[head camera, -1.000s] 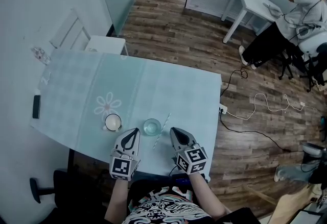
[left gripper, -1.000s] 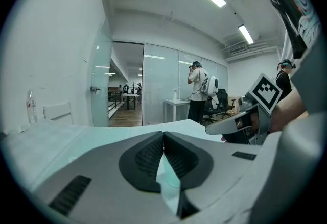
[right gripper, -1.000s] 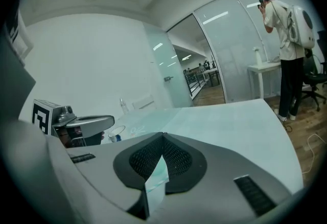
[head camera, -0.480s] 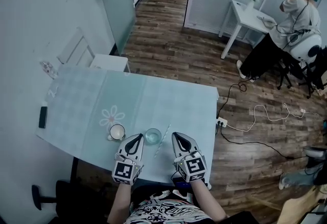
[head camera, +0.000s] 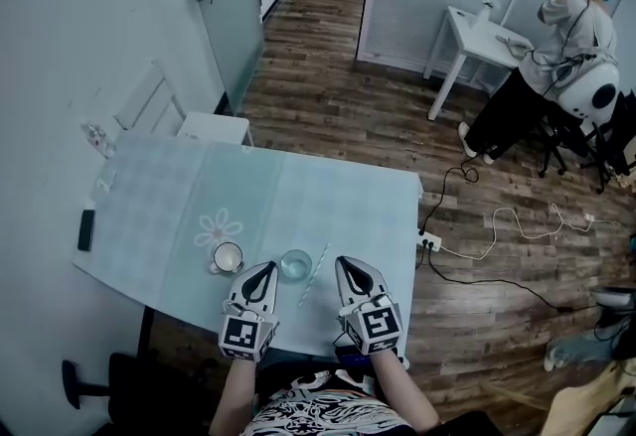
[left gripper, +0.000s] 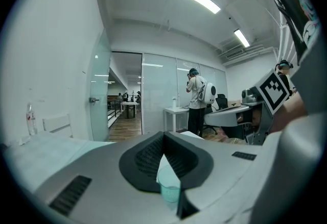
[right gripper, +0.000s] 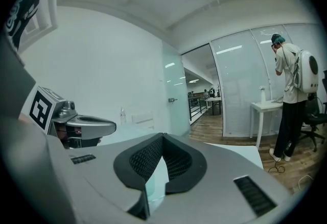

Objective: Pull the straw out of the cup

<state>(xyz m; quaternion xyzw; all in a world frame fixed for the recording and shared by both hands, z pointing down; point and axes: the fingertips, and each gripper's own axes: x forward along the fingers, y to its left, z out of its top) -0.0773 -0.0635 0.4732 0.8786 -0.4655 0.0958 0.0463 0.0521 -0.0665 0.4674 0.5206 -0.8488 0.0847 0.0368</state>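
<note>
A clear cup (head camera: 296,265) stands near the front edge of the pale blue table (head camera: 338,201). The thin straw (head camera: 315,275) lies flat on the table just right of the cup, outside it. My left gripper (head camera: 263,268) rests left of the cup and my right gripper (head camera: 348,263) right of the straw, both pointing away from me. Neither touches cup or straw. In the left gripper view the jaws (left gripper: 164,136) meet at the tip, and the cup (left gripper: 169,193) shows through the gap below. The right gripper's jaws (right gripper: 162,137) also meet, with nothing between them.
A white mug (head camera: 228,256) stands left of the cup by a flower print. A dark phone (head camera: 86,229) and a small bottle (head camera: 96,137) sit at the table's left side. A white chair (head camera: 164,106) is behind. A person (head camera: 556,37) and floor cables (head camera: 497,216) are far right.
The head view has shifted a little, so the table sits lower in frame. Both grippers, the cup and the straw keep the same places relative to one another.
</note>
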